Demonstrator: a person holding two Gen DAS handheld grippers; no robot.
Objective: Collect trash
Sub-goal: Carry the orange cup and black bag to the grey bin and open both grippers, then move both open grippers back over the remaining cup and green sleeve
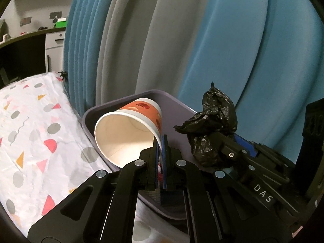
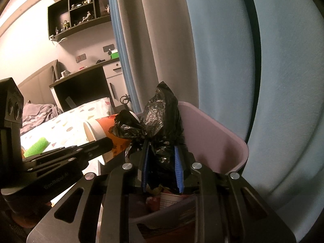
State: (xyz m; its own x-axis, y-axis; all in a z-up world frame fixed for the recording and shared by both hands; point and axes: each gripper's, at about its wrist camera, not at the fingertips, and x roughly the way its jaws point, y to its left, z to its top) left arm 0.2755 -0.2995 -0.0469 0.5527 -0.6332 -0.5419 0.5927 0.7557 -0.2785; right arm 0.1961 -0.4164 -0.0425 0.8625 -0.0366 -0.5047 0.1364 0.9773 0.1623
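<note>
Far to the left of both grippers, a patterned tablecloth (image 1: pixel 36 133) is covering the table, and in the right wrist view a green object (image 2: pixel 37 144) is lying on it, too blurred to identify.

The left gripper (image 1: pixel 161 151) is pinching the rim of a paper cup (image 1: pixel 129 129) between its blue pads, its jaws nearly closed on the thin wall. The cup is lying tilted on its side just ahead of the fingertips, mouth turned back toward the camera, and is hanging over the near-left corner of the bin (image 1: pixel 178 105).

Just to the right, the right gripper (image 2: pixel 162 168) is clamping a crumpled black plastic bag (image 2: pixel 160 119), the bag bulging up and out between its pads. The bag is sitting directly above the bin's opening, with the pale far wall (image 2: pixel 212 133) rising beyond the fingertips and other rubbish, including a small white cup (image 2: pixel 170 199), showing below them.

Judging by this, the drop-off step is under way: both pieces are being brought over the bin. The next move probably calls for shifting the paper cup further inside the rim, then loosening each grip so both items fall in rather than onto the tablecloth.
</note>
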